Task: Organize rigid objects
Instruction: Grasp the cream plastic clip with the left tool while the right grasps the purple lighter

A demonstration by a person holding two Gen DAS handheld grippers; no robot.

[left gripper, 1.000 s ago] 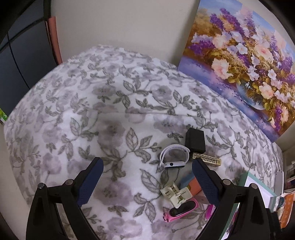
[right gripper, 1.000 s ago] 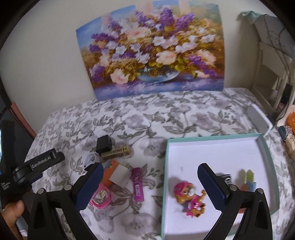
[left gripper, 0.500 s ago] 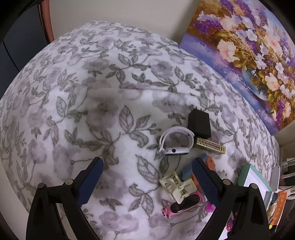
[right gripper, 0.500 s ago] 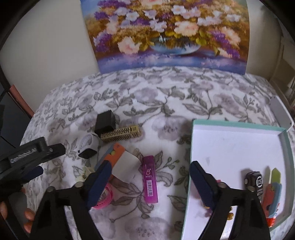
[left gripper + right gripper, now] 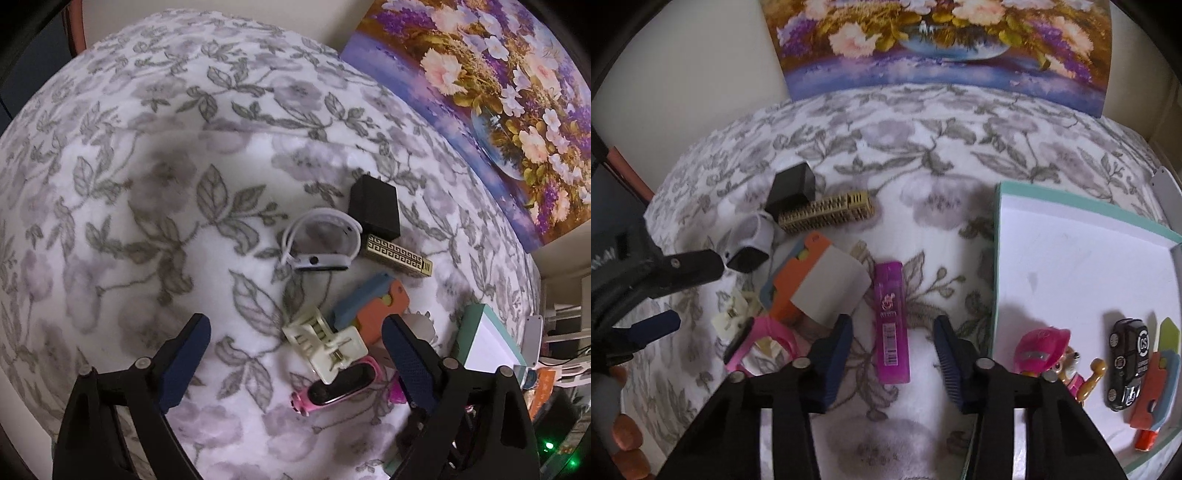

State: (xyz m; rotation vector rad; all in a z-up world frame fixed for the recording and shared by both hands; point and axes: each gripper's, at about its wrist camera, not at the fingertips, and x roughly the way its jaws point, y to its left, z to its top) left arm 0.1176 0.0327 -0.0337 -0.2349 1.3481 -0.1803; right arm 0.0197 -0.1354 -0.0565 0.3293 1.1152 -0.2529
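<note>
A purple lighter (image 5: 892, 321) lies on the floral blanket, lengthwise between the fingers of my right gripper (image 5: 892, 345). Those jaws are closing, and a gap still shows on each side of the lighter. My left gripper (image 5: 295, 354) hovers over a cream clip (image 5: 325, 343) that sits nearer its right finger. Its jaws stand wide and are closing slightly, touching nothing. Around the clip are a pink watch (image 5: 336, 387), an orange and blue toy (image 5: 369, 306), a white watch (image 5: 321, 243), a gold lighter (image 5: 397, 254) and a black cube (image 5: 375, 206).
A teal-rimmed white tray (image 5: 997, 258) at the right holds a pink-helmet dog figure (image 5: 1045, 350), a black toy car (image 5: 1126, 365) and an orange and blue toy (image 5: 1156, 387). A flower painting (image 5: 942, 44) leans on the back wall. A person's fingers (image 5: 624, 435) show at the lower left.
My right gripper moved left off the tray, dropped over the purple lighter and narrowed its jaws. My left gripper sank and tipped down toward the cream clip.
</note>
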